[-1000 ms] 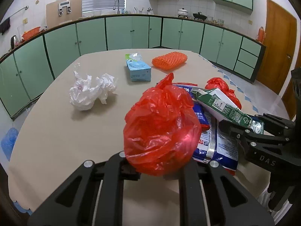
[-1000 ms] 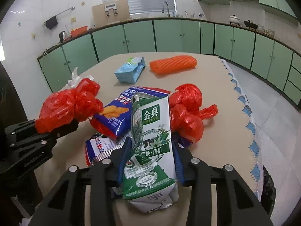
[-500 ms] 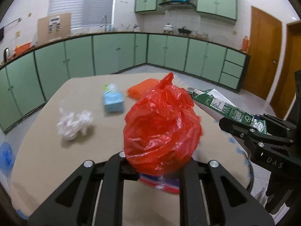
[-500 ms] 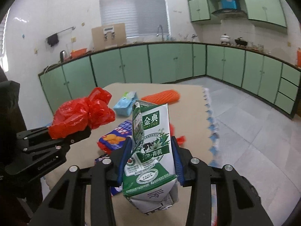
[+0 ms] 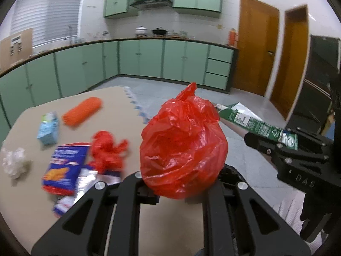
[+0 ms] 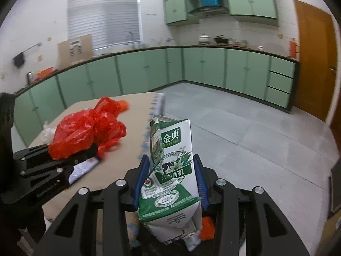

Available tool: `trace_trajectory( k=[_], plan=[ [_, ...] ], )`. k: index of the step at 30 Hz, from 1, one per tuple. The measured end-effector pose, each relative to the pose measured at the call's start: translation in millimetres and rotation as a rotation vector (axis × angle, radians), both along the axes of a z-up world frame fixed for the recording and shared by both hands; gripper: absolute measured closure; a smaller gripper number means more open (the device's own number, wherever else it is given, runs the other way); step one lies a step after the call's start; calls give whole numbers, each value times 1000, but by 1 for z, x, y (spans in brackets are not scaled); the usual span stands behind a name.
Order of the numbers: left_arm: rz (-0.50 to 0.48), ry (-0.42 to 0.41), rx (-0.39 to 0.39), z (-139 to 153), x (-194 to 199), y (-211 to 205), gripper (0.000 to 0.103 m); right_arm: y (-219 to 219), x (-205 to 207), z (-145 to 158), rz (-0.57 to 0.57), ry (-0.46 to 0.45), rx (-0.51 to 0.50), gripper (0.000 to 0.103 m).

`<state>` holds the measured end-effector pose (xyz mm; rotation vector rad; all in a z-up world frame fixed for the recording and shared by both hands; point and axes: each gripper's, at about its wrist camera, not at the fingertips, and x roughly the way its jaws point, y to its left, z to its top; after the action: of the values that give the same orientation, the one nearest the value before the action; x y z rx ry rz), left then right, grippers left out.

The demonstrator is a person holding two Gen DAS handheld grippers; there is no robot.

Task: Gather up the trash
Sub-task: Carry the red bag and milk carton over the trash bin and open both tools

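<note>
Left gripper (image 5: pixel 181 192) fingers pinch a crinkled red plastic bag (image 5: pixel 183 147); right gripper (image 6: pixel 170 183) fingers clamp a creased, boxy milk carton (image 6: pixel 172 170).

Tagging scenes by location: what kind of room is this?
A home kitchen, most likely: green cabinets run under a long counter, a range hood sits over pots, and a sink tap stands by the window.
</note>
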<state>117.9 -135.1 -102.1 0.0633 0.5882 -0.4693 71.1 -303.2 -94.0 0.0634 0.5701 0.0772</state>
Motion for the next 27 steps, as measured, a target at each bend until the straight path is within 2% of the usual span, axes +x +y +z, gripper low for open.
trace_trajectory(
  k=[5,10,19,22,23,24,26,27],
  plan=[
    [-73,22,21,-16,7,-41,90,-37,-3,-10,-80,25,-30,62],
    [-120,53,45,-34,22,-77,90,-63,1,-31,-124,66,-16,62],
    [-140,103,99,-58,60,-106,88,-88,15,-68,-158,132,5,62],
    [-147,127,112,-60,69,-110,81,-88,20,-76,-156,155,-10,61],
    [-151,136,114,-61,70,-110,71,-89,21,-77,-157,159,-12,60],
    [-154,142,109,-61,72,-110,65,-90,22,-78,-159,166,-11,58],
    [-155,145,101,-59,73,-109,63,-92,21,-81,-170,172,-15,54],
    [-158,147,97,-58,74,-107,58,-94,21,-81,-174,175,-17,50]
  ],
)
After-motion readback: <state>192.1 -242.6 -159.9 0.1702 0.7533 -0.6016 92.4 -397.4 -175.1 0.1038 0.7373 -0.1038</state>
